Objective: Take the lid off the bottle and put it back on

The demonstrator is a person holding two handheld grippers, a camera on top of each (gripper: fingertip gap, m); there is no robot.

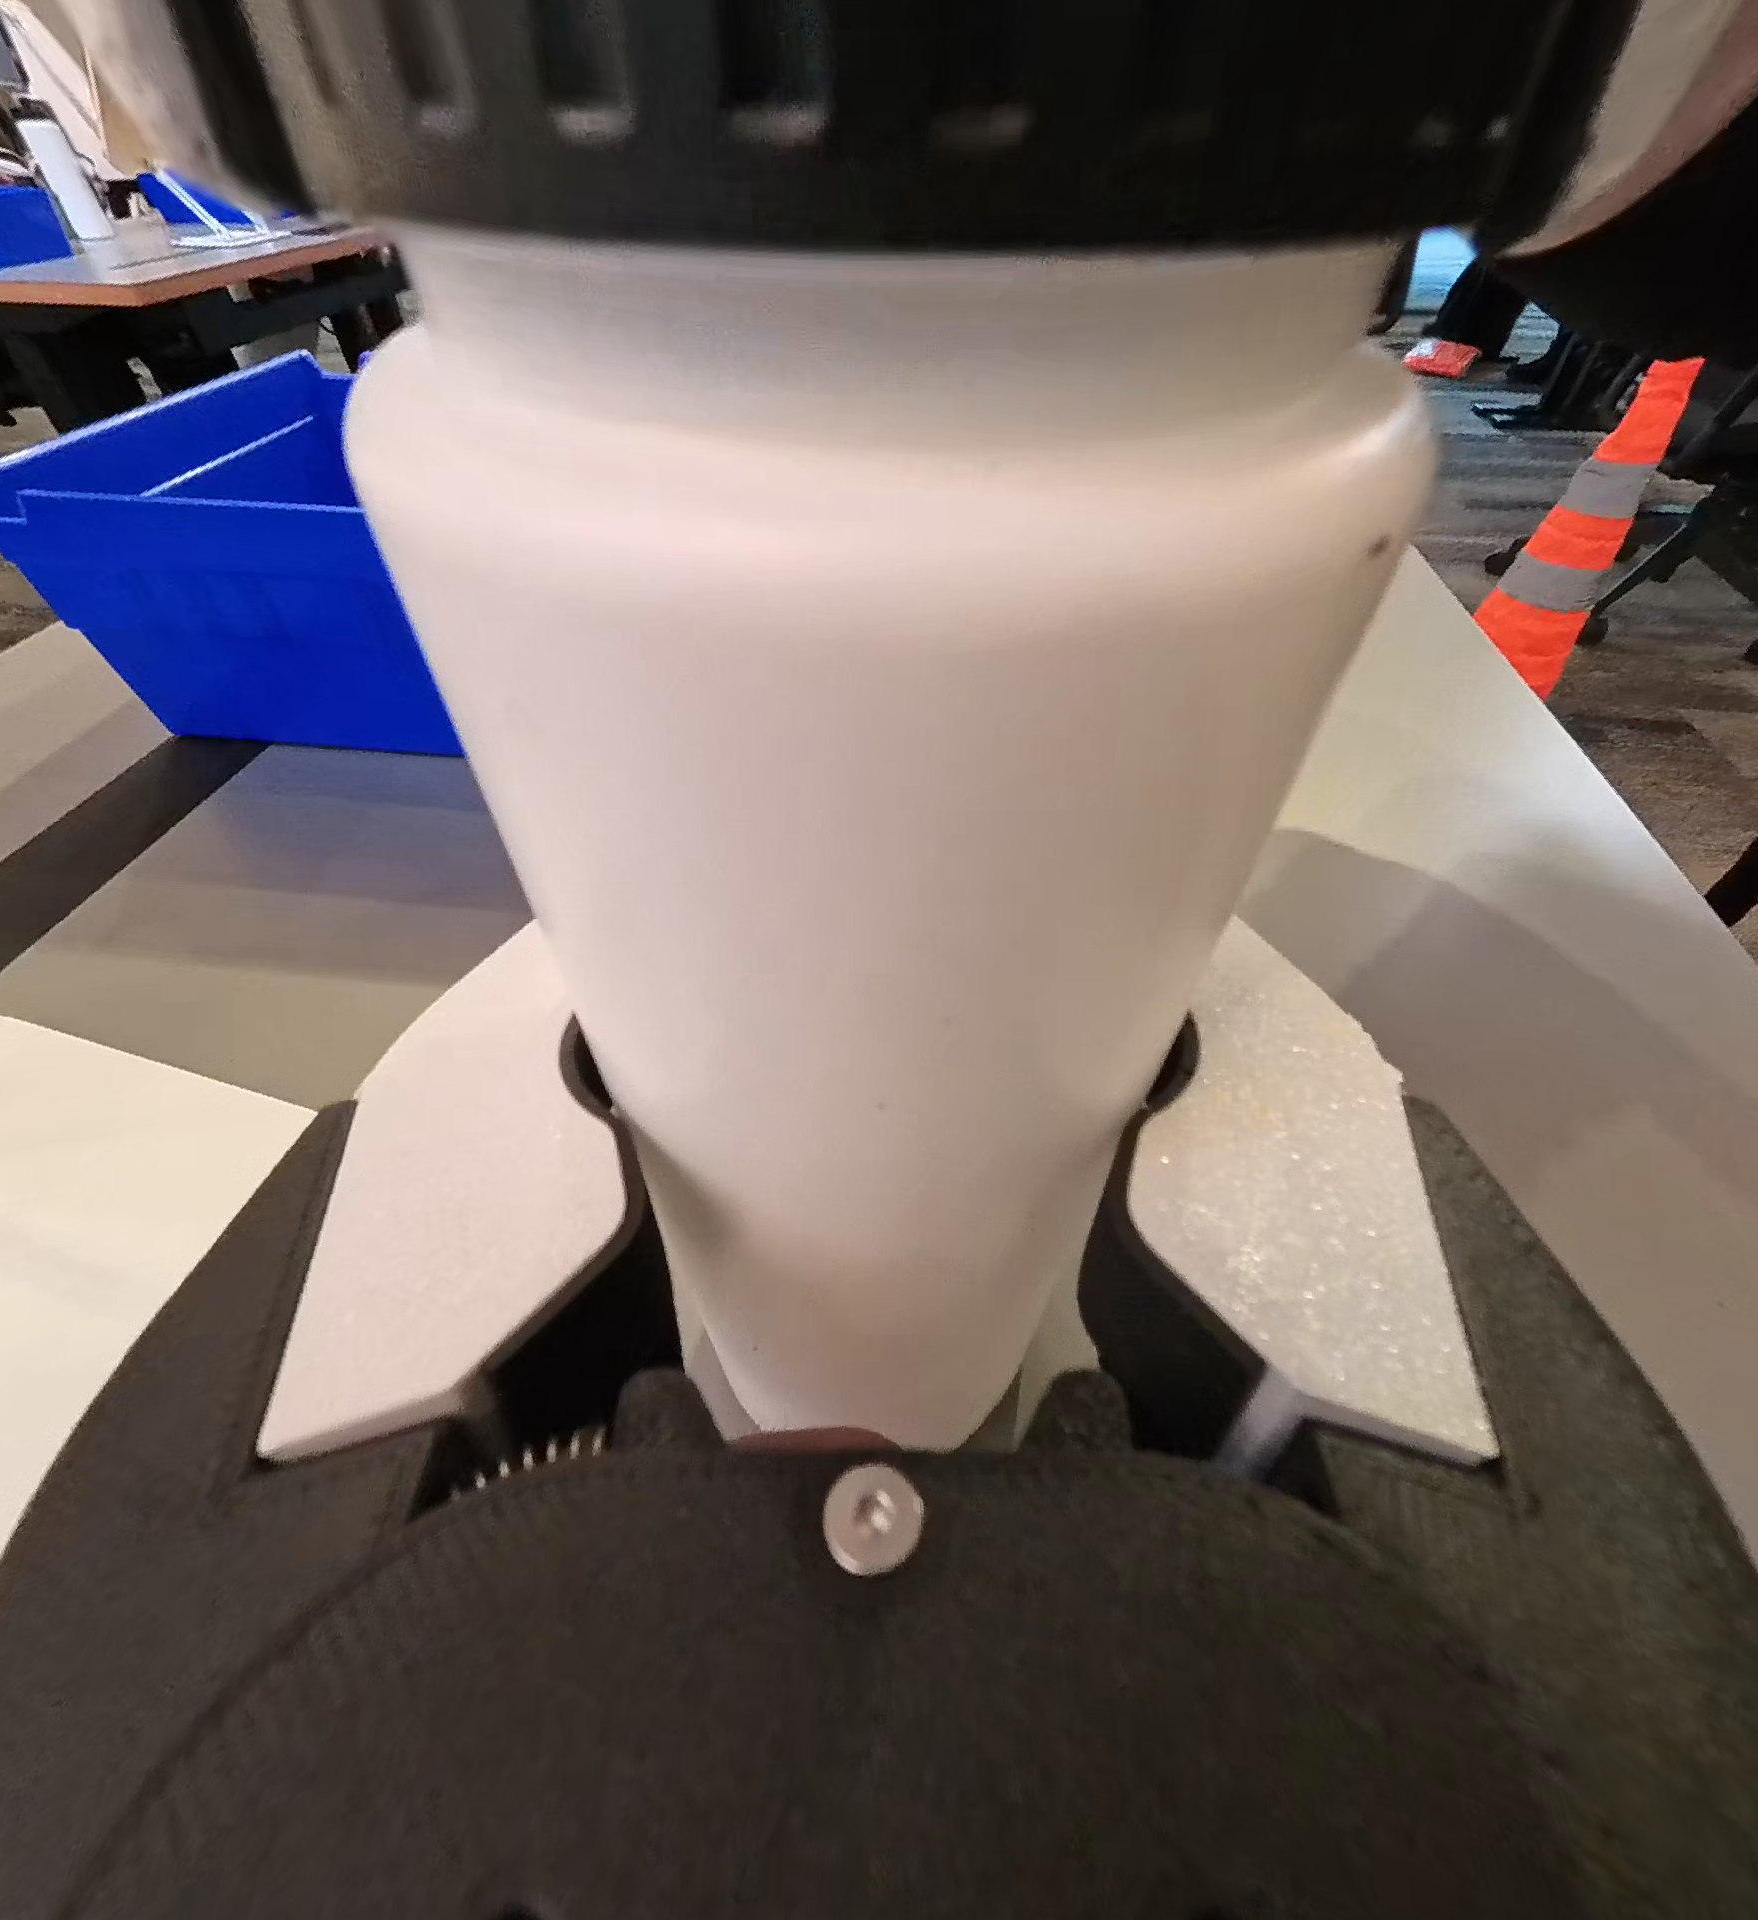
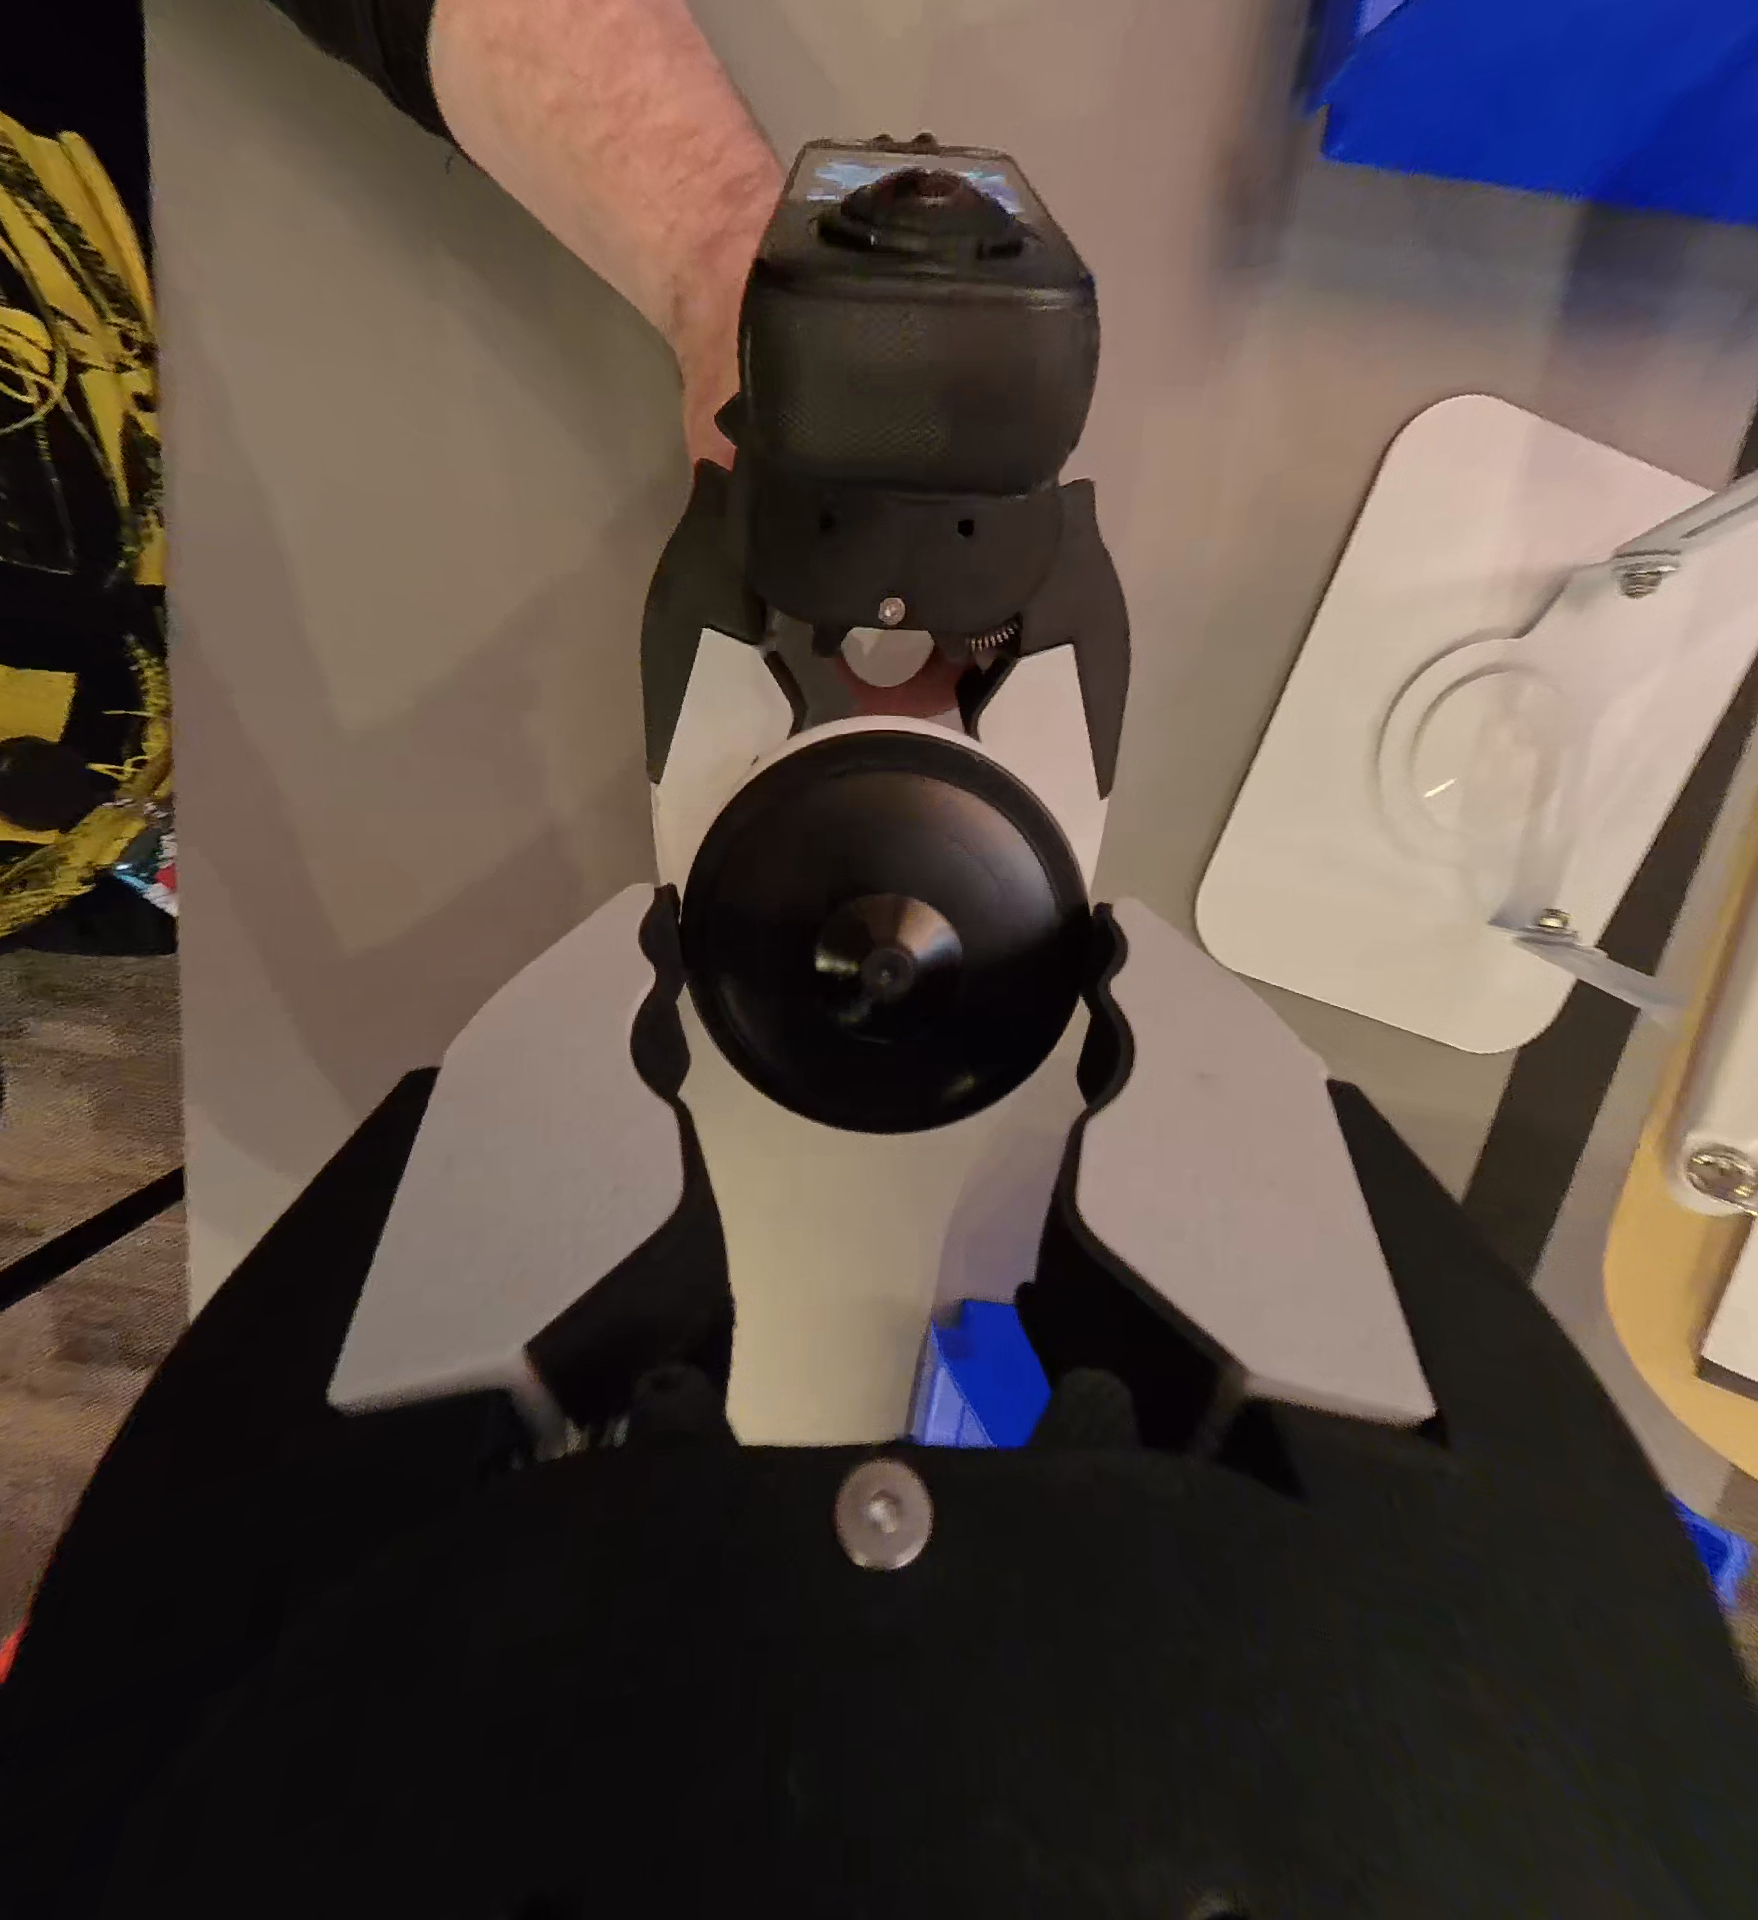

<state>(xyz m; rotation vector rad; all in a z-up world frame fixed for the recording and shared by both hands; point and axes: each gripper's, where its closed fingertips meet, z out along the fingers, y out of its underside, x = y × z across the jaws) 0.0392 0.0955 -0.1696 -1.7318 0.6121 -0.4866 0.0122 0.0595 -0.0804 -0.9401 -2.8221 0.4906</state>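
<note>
Office floor, chairs and an orange cone [image 1: 1581, 520] lie beyond a pale tabletop [image 1: 1477, 831], with a blue bin [image 1: 200, 582] at ten o'clock of the bottle [image 1: 854, 779]. The white bottle stands upright at the middle of the tabletop, its lower body clamped in the left hand-held gripper [image 1: 875, 1081], whose jaws press both flanks. From above, the right hand-held gripper [image 2: 880, 987] closes on the black lid [image 2: 880, 935], fingers [image 2: 662, 997] touching its rim at nine and three o'clock. The lid appears seated on the neck (no gap shows under its ribbed skirt in the left view). I cannot tell whether this is the unscrewing or the tightening step. Either way, the next move likely calls for a twist of the right wrist about the bottle's axis while the left holds firm.
</note>
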